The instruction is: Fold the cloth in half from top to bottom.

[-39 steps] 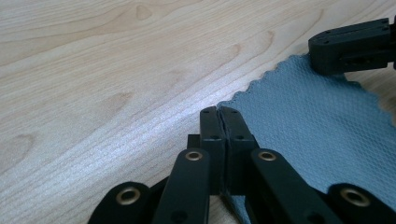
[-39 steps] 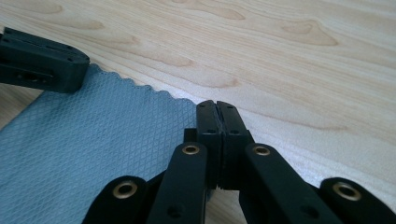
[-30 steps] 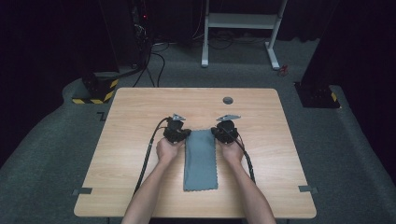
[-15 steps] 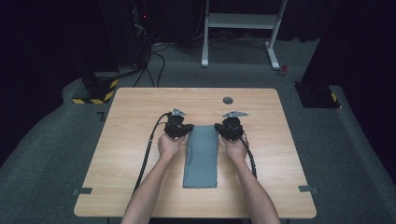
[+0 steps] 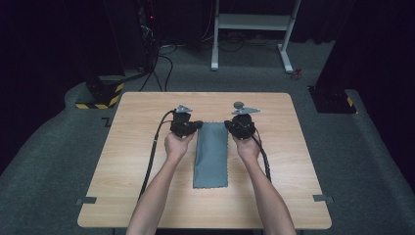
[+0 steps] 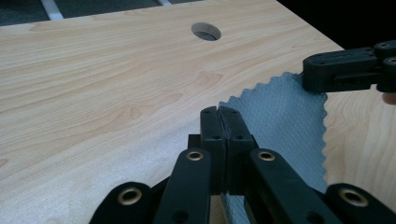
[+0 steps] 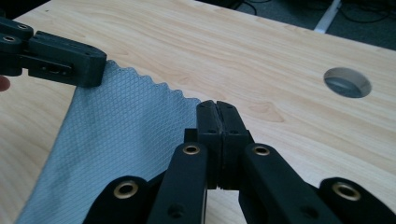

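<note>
In the middle of the high view we hold a grey cloth (image 5: 211, 154) by its two far corners, a long strip running from the frame's center down toward the lower edge of the surface (image 5: 137, 196). Our left tool (image 5: 195, 125) sits at the cloth's upper left corner and our right tool (image 5: 228, 125) at its upper right corner, each turned inward toward the fabric, with a black cable trailing back past each forearm. In the left gripper view the left tool (image 6: 219, 112) has its jaws pressed together on a corner of the cloth (image 6: 285, 126), whose zigzag edge rises toward the upper right of the frame, where the right tool (image 6: 308, 74) pinches the other corner. In the right gripper view the right tool (image 7: 217, 106) is likewise clamped tight on the cloth (image 7: 116, 140), which spreads over the lower left of the frame, and the left tool (image 7: 100, 70) grips the opposite corner at upper left. The far end of the cloth looks lifted off the wood between the two tools, while its near end lies flat. A round hole (image 7: 347, 82) sits in the surface at right of that view.
</note>
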A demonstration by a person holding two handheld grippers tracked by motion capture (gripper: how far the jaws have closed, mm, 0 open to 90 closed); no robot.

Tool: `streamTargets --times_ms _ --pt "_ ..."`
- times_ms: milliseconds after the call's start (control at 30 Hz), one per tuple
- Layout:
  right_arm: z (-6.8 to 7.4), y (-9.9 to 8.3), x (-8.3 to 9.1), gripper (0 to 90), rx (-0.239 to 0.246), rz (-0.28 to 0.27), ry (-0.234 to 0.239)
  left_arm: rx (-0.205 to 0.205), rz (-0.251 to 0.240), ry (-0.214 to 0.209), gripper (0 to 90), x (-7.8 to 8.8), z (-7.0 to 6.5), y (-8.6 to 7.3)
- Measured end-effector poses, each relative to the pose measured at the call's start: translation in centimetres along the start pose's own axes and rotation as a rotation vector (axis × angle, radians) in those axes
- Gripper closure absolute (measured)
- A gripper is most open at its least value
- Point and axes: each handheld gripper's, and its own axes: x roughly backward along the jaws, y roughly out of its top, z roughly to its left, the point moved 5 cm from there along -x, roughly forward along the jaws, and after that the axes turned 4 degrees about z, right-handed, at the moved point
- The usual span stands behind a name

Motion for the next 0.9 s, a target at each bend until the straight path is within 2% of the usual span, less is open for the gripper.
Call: streamTargets --times_ms 67,167,267,467,633,900 --pt "0.3 -0.4 0.0 89.7 0.020 0.003 0.007 -0.029 0.010 -0.002 89.2 0.2 -0.2 -0.4" --pt "0.4 -1.0 0.3 89.6 0.022 -0.012 0.025 -0.036 0.009 -0.021 89.3 0.5 -0.4 -0.9" --pt "0.6 -1.6 0.4 89.6 0.015 -0.006 0.038 -0.056 0.029 -0.041 89.2 0.7 -0.6 -1.6" --pt "1.3 -2.9 1.2 89.6 0.043 -0.012 0.073 -0.095 0.046 -0.052 89.2 1.2 -1.3 -2.6" --pt "1.8 -3.8 1.7 89.6 0.061 -0.013 0.095 -0.108 0.040 -0.065 89.2 1.6 -1.6 -3.4" --pt "2.6 -4.8 2.0 89.6 0.080 -0.014 0.116 -0.098 0.046 -0.074 89.2 1.7 -1.9 -4.8"
